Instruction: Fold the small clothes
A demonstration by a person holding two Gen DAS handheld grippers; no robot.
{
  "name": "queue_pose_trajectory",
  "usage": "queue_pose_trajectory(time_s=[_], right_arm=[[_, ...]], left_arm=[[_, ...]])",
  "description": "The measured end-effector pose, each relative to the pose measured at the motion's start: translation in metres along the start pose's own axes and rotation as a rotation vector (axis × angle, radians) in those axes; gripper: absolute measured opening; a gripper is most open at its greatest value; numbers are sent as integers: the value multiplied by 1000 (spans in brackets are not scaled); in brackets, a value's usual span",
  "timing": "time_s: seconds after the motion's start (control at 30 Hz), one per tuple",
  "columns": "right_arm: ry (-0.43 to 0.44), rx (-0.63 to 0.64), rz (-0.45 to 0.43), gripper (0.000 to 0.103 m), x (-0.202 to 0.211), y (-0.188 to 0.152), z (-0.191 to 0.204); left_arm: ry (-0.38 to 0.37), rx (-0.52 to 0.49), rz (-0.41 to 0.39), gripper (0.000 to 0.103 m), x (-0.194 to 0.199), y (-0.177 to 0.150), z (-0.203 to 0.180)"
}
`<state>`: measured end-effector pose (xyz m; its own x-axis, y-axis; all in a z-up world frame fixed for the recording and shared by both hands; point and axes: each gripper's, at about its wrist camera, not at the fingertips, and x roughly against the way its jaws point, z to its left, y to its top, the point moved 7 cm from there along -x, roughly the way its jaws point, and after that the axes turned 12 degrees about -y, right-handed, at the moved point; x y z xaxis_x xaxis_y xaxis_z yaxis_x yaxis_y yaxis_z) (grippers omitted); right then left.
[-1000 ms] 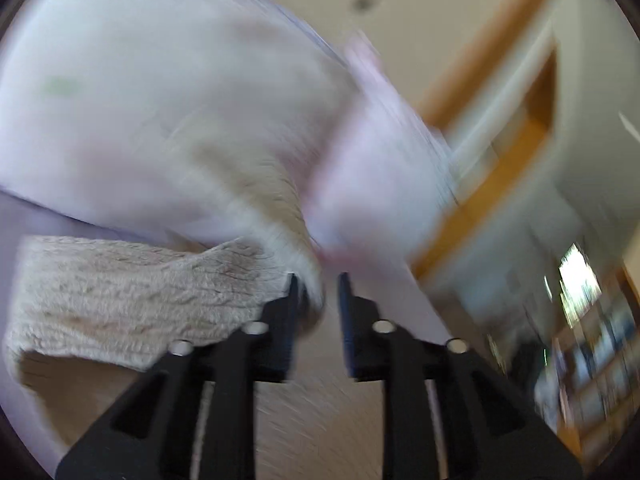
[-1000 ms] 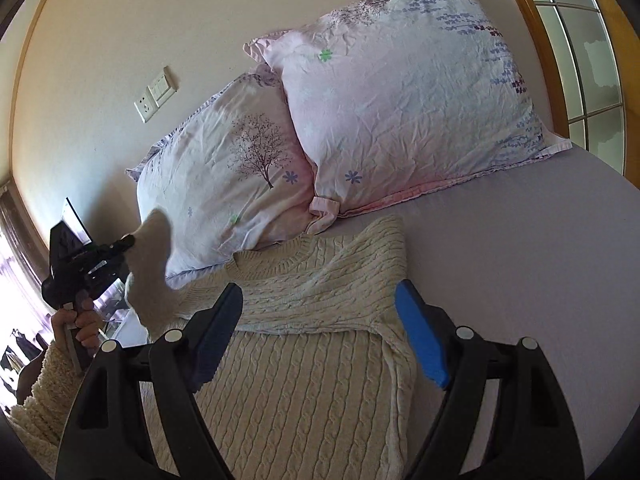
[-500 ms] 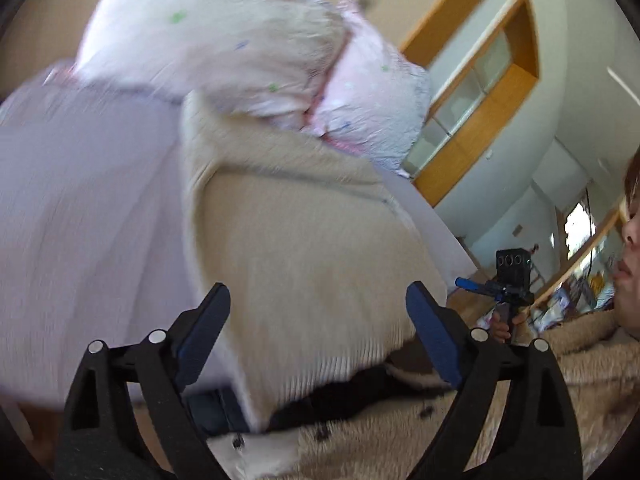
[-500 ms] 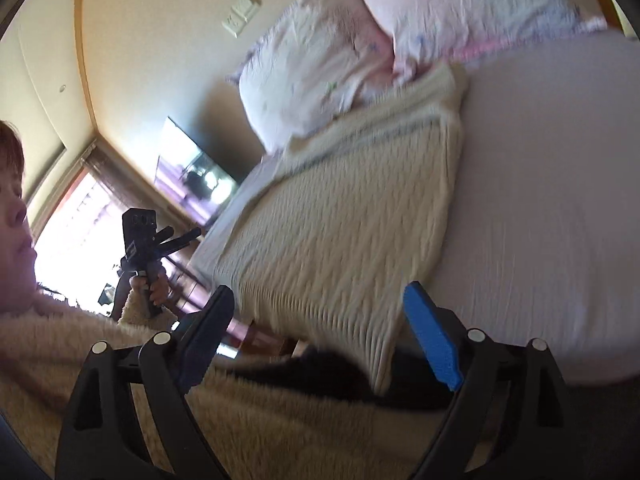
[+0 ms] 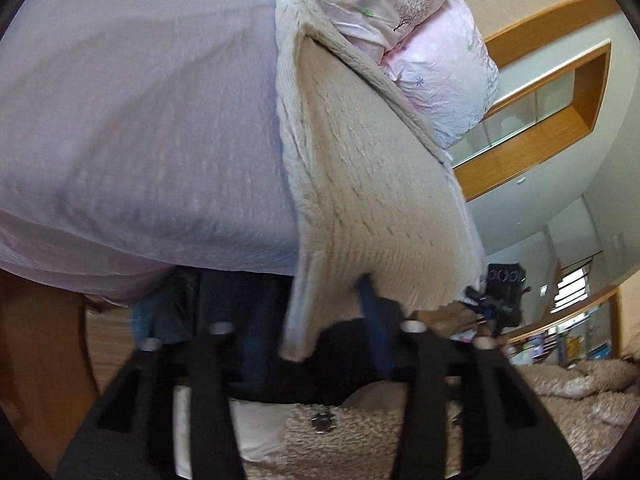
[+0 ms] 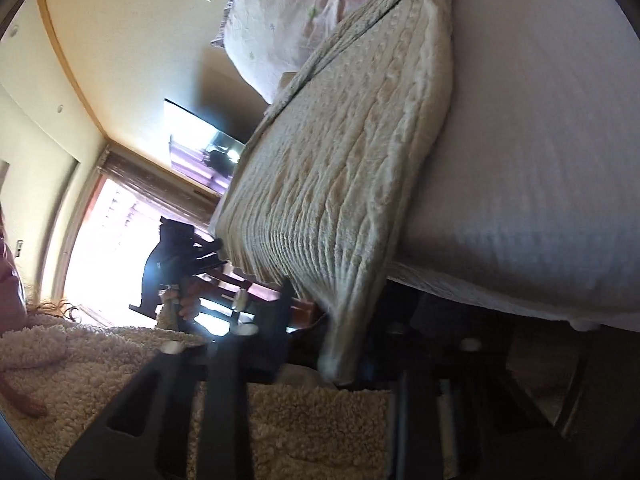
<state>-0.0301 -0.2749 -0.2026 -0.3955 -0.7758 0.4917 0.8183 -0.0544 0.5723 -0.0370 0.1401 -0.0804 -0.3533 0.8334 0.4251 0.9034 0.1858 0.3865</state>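
Observation:
A cream cable-knit sweater (image 5: 360, 168) lies on the lilac bed sheet (image 5: 132, 132), its sleeves folded in and its hem hanging over the bed's near edge. My left gripper (image 5: 316, 332) is at the hem's left corner, jaws blurred and narrowing around the cloth. The sweater also shows in the right wrist view (image 6: 344, 152). My right gripper (image 6: 328, 344) is at the hem's right corner, jaws blurred around the hanging edge. Whether either grips the cloth is unclear.
Two floral pillows (image 5: 424, 28) lie at the head of the bed behind the sweater. The person's fleece jacket (image 6: 296, 420) is just below both grippers. A wall television (image 6: 204, 160) and a bright window (image 6: 104, 248) are to the left.
The left gripper let go of the sleeve it held. Both grippers dropped to the hem at the bed's near edge, and their jaws have narrowed from wide open around the hem corners.

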Motion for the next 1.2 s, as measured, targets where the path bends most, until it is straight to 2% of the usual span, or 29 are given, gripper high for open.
queue_pose_trajectory(time_s=[0.03, 0.1, 0.17, 0.23, 0.3, 0.37, 0.43, 0.5, 0.57, 0.63, 0.67, 0.7, 0.73, 0.77, 0.8, 0.83, 0.9, 0.97, 1.03, 1.2], right_arm=[[19, 11, -7, 10, 2, 0, 5], [54, 42, -30, 10, 10, 4, 20], [93, 89, -83, 9, 27, 19, 40], [105, 155, -156, 9, 45, 50, 65], [98, 220, -224, 9, 61, 83, 85], [50, 277, -296, 9, 66, 130, 101], [-4, 273, -364, 9, 62, 186, 107], [-55, 223, -416, 9, 54, 236, 98], [-132, 145, -457, 9, 43, 283, 75], [-249, 17, -492, 10, 29, 331, 41], [-317, -70, -483, 10, 15, 350, 15], [-354, -122, -469, 18, 8, 357, -1], [-416, -192, -452, 38, -1, 362, -21], [-456, -253, -421, 51, -4, 360, -34], [-457, -252, -460, 72, 1, 360, -37], [-440, -227, -515, 87, 9, 358, -34], [-411, -172, -610, 99, 25, 351, -26], [-375, -152, -624, 100, 31, 348, -22], [-358, -146, -607, 100, 30, 349, -23], [-355, -168, -544, 100, 14, 349, -26]], left_arm=[[-20, 18, 6, 6, -6, 1, -2], [-45, 32, 4, 6, -6, -2, -8], [-104, 27, -20, 6, -2, 4, -28], [-138, -19, -51, 6, 3, 19, -52], [-150, -117, -99, 6, 9, 49, -83], [-158, -188, -147, 6, 7, 90, -108], [-143, -213, -208, 6, 0, 137, -117], [-120, -170, -282, 6, -13, 195, -110], [-96, -83, -342, 6, -32, 249, -91], [-32, -2, -386, 7, -54, 294, -62], [7, 13, -392, 7, -64, 308, -50], [55, 22, -384, 11, -75, 321, -37], [104, 43, -370, 18, -86, 331, -23], [110, 70, -365, 24, -89, 336, -18], [96, 96, -363, 44, -90, 337, -15], [76, 107, -363, 67, -89, 336, -15], [90, 63, -394, 80, -73, 330, -19], [140, 11, -366, 80, -65, 324, -20], [194, 14, -298, 79, -69, 319, -8], [178, 99, -159, 70, -84, 293, 34]])
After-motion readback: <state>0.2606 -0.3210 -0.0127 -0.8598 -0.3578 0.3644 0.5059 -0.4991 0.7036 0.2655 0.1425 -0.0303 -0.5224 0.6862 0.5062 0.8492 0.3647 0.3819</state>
